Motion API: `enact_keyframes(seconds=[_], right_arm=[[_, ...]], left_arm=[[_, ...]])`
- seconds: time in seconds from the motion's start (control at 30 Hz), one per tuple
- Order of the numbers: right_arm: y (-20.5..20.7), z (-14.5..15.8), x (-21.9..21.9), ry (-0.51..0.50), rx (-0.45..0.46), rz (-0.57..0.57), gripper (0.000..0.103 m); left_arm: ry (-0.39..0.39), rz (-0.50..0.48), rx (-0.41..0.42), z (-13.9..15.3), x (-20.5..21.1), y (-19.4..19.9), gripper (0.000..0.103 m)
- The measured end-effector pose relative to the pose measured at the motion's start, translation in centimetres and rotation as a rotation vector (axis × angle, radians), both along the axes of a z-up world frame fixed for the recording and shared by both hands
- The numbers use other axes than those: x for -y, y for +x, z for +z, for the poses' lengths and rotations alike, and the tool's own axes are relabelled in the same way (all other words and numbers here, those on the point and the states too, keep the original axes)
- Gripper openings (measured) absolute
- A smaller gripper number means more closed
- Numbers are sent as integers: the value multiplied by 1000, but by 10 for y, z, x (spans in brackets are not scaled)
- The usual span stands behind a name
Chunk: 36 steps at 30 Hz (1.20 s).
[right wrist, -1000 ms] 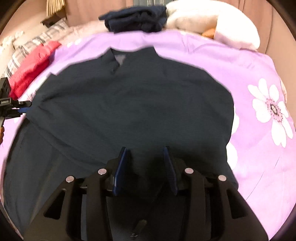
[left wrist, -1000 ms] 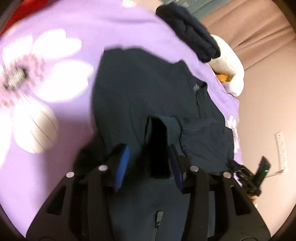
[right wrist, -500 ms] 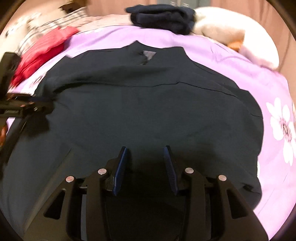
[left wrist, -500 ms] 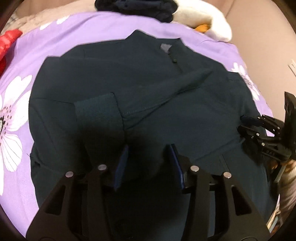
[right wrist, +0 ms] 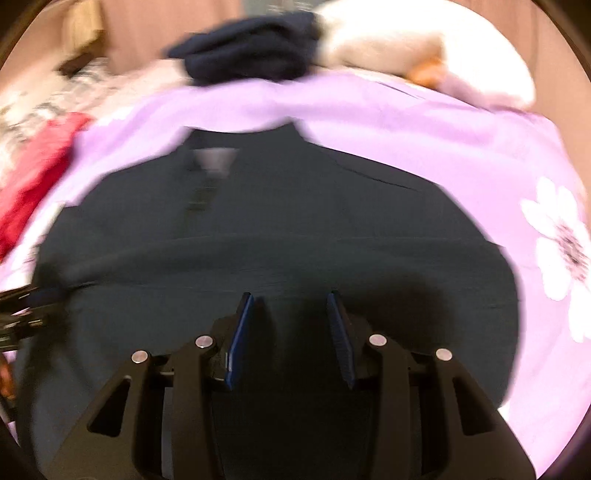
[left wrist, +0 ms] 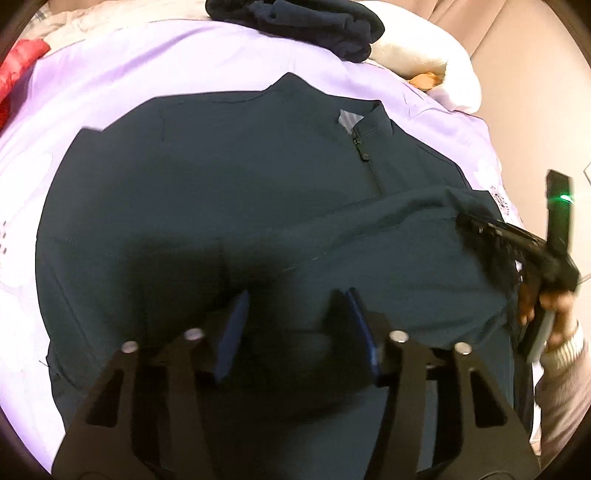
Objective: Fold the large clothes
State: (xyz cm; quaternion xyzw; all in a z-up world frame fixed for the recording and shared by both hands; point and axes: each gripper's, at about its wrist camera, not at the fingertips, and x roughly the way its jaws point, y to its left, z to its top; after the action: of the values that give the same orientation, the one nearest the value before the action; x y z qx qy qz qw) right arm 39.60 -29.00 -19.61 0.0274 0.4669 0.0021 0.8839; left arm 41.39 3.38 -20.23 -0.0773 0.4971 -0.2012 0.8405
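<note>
A large dark navy zip-neck top (left wrist: 229, 192) lies spread on a lilac flowered bedspread (left wrist: 147, 59), collar at the far side. One sleeve is folded across its front (left wrist: 369, 229). My left gripper (left wrist: 295, 314) is open above the lower part of the top, with dark cloth between its blue pads. My right gripper (right wrist: 291, 325) is open just above the top (right wrist: 332, 221). It also shows at the right of the left wrist view (left wrist: 491, 236), with its tips at the sleeve's end; whether it holds the cloth there is unclear. The left gripper (right wrist: 22, 314) shows at the left edge of the right wrist view.
A folded dark garment (left wrist: 306, 22) and a white cushion (left wrist: 436, 62) lie at the far edge of the bed. A red garment (right wrist: 29, 177) lies at the left. A beige wall (left wrist: 535, 74) stands on the right.
The left gripper has moved right across the top and let the sleeve cuff lie folded over the front. The right wrist view is blurred now: that gripper is moving.
</note>
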Motion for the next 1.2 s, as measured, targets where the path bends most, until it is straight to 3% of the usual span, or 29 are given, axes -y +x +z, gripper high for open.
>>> enact_keyframes(seconds=[0.1,0.2,0.3,0.4,0.5,0.6,0.7,0.8,0.9,1.1,1.2], right_arm=[[-12,-6,56,-34,-10,-143,41],[-35,4,87,-85,-2,-268,41],[-67,29,83,5,87,-207,42],[-93,36,41,48,122,-30,42],[-104,16,6,-21,64,79,42],[-111,-4,7,-93,31,78,42],[-126,4,33,-84,9,-28,42],[-152,17,51,-96,3,-98,44],[-193,35,66,-9,45,-114,46],[-277,37,63,175,63,-110,61],[-304,37,58,246,50,-111,62]], left_arm=[[-52,-9,-6,2,-14,-4,49],[-55,3,-9,8,-15,-5,49],[-10,23,47,25,-14,-23,73],[17,-27,113,39,-2,-45,75],[120,-67,111,28,15,-58,75],[230,-61,86,8,15,-63,75],[248,-10,53,5,-9,-71,75],[181,68,11,11,-49,-91,76],[95,142,10,22,-87,-125,89],[-61,230,-7,27,-148,-204,97],[-169,259,-42,21,-170,-242,97]])
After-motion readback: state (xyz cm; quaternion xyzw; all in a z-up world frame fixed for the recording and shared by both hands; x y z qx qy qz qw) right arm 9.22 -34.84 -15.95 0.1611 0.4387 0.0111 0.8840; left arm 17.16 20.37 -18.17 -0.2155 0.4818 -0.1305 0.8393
